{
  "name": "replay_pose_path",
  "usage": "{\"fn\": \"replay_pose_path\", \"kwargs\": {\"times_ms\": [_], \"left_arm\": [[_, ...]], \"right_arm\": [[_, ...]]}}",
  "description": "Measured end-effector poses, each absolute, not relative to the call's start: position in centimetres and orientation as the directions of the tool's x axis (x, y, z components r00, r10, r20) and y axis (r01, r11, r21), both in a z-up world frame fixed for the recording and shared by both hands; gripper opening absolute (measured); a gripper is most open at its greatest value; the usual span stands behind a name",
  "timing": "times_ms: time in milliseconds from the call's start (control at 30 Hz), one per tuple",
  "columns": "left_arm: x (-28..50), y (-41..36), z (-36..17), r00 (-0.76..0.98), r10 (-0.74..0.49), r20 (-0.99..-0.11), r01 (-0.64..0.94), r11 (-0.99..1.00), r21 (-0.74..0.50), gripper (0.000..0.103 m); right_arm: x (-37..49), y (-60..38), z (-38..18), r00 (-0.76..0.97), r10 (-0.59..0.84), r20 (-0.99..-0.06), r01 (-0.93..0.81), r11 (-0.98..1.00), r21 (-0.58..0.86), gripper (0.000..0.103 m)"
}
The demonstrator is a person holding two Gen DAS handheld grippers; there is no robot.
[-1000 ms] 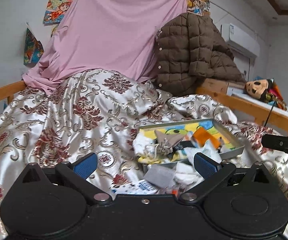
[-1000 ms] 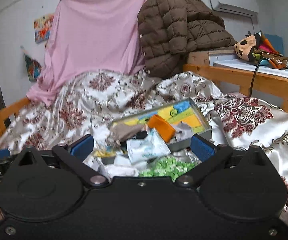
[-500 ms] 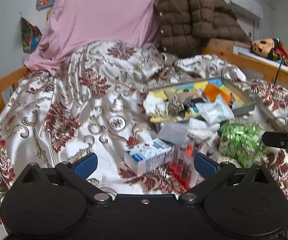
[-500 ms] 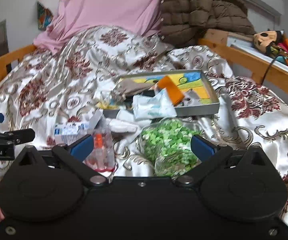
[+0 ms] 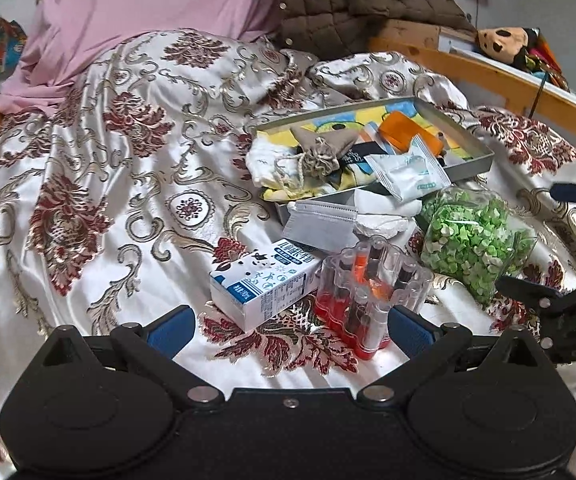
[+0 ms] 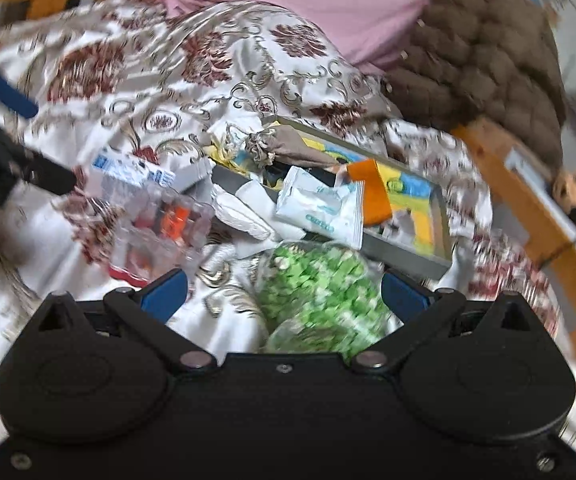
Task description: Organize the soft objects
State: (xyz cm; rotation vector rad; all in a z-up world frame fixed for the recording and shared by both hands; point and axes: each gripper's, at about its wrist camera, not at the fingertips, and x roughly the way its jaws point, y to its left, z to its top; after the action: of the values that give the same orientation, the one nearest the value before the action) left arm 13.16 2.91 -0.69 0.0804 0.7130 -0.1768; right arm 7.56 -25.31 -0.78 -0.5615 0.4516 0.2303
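Note:
A pile of small items lies on the floral satin bedspread. A grey metal tray [image 5: 469, 162] holds a grey drawstring pouch [image 5: 323, 148], an orange piece [image 5: 407, 130] and a white packet [image 5: 407, 174]. In front of it lie a milk carton [image 5: 266, 284], a clear case of vials [image 5: 367, 296], a grey mask pack [image 5: 321, 226] and a bag of green paper stars [image 5: 475, 240]. My left gripper [image 5: 289, 330] is open just short of the carton and case. My right gripper [image 6: 284, 294] is open, its fingers either side of the green star bag [image 6: 319, 292], near the tray [image 6: 403, 252].
A brown quilted jacket [image 5: 351, 4] and a pink cloth [image 5: 148, 0] are heaped at the head of the bed. A wooden bed rail [image 5: 487, 76] runs along the right with a plush toy [image 5: 503, 42] behind it. Bare bedspread [image 5: 108, 200] spreads to the left.
Both grippers have tipped down and moved in on the pile. The carton, vial case and green bag came into view. The right view has swung and is blurred.

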Motion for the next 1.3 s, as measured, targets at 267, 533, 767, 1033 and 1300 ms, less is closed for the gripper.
{"fn": "replay_pose_path", "kwargs": {"times_ms": [267, 533, 767, 1033, 1300], "left_arm": [[15.7, 2.5, -0.8, 0.765, -0.190, -0.615, 0.248, 0.969, 0.009, 0.102], [19.7, 2.5, -1.2, 0.784, -0.229, -0.578, 0.290, 0.957, 0.015, 0.102], [22.1, 1.6, -1.8, 0.743, -0.316, -0.590, 0.385, 0.923, -0.010, 0.102], [23.9, 0.0, -3.1, 0.708, -0.353, -0.612, 0.458, 0.889, 0.018, 0.098], [26.0, 0.5, -3.7, 0.681, -0.387, -0.621, 0.428, 0.899, -0.091, 0.084]], "right_arm": [[10.1, -24.0, -2.1, 0.900, 0.110, -0.422, -0.369, 0.706, -0.604, 0.102], [12.4, -22.4, -3.7, 0.923, 0.121, -0.365, -0.367, 0.559, -0.743, 0.102], [14.4, -21.6, -4.9, 0.923, 0.131, -0.361, -0.376, 0.501, -0.779, 0.096], [16.7, -20.9, -5.8, 0.901, 0.139, -0.412, -0.430, 0.430, -0.794, 0.064], [17.9, -20.1, -6.9, 0.870, 0.164, -0.465, -0.489, 0.399, -0.775, 0.048]]}}
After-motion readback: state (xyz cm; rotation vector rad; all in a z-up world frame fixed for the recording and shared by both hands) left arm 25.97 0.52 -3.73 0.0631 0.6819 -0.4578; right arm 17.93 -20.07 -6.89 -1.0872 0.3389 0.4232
